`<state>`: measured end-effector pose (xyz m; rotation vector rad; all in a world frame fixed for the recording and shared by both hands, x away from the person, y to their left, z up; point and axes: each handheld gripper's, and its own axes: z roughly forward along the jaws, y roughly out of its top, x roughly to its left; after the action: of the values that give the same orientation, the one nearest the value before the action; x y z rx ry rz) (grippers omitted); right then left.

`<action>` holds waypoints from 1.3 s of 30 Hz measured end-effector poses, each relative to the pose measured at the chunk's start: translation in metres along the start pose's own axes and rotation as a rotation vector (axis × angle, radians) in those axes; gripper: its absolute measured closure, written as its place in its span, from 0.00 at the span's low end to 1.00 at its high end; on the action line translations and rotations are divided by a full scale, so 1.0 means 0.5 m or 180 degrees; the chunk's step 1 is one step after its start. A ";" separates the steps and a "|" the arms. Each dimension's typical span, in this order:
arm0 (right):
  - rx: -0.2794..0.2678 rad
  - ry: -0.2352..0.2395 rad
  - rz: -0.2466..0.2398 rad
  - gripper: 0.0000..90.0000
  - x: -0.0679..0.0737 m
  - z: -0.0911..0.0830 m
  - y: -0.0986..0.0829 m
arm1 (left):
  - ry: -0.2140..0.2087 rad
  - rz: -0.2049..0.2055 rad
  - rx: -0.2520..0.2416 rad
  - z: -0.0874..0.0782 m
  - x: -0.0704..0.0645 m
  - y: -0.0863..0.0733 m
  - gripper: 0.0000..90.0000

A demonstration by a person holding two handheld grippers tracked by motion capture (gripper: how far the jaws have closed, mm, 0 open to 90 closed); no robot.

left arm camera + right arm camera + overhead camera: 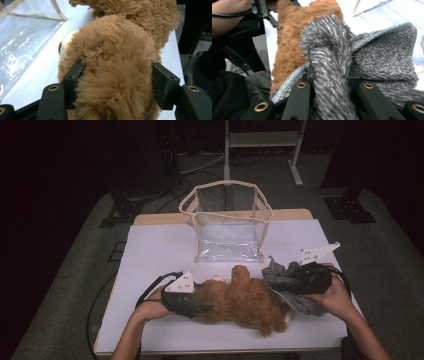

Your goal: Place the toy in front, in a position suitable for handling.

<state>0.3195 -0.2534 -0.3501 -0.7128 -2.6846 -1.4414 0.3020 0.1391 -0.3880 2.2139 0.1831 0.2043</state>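
Note:
A brown plush bear (240, 301) lies on its side across the front middle of the white table (155, 250). My left gripper (196, 306) is shut on its head end; in the left gripper view the fur (117, 75) bulges between the two black jaws. A grey fuzzy cloth (287, 285) lies against the bear's right end. My right gripper (280, 282) is shut on a fold of that cloth (329, 75), with the brown bear (292, 45) just beyond it.
A clear plastic bag with cream trim (227, 222) stands open at the back middle of the table, its clear wall (22, 40) close to the bear's head. White table surface spreads to the left and along the front edge. Dark floor and stand legs lie beyond.

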 end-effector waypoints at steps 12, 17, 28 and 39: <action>0.0082 0.0146 -0.0168 0.80 0.024 0.058 0.030 | -0.0053 0.0032 0.0004 -0.001 -0.007 -0.003 0.41; 0.0138 0.0173 -0.0231 0.80 0.028 0.081 0.041 | -0.0027 0.0072 0.0033 0.007 -0.012 0.004 0.42; 0.0047 -0.0051 0.0109 0.80 -0.038 0.026 0.007 | -0.0124 0.0154 0.0032 0.040 -0.017 0.031 0.43; 0.0097 0.0064 -0.0043 0.80 -0.006 0.044 0.023 | -0.0146 0.0289 0.0130 0.062 -0.017 0.054 0.43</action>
<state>0.3314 -0.2318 -0.3544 -0.6760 -2.6953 -1.3997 0.3021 0.0973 -0.3859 2.2675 0.0623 0.2009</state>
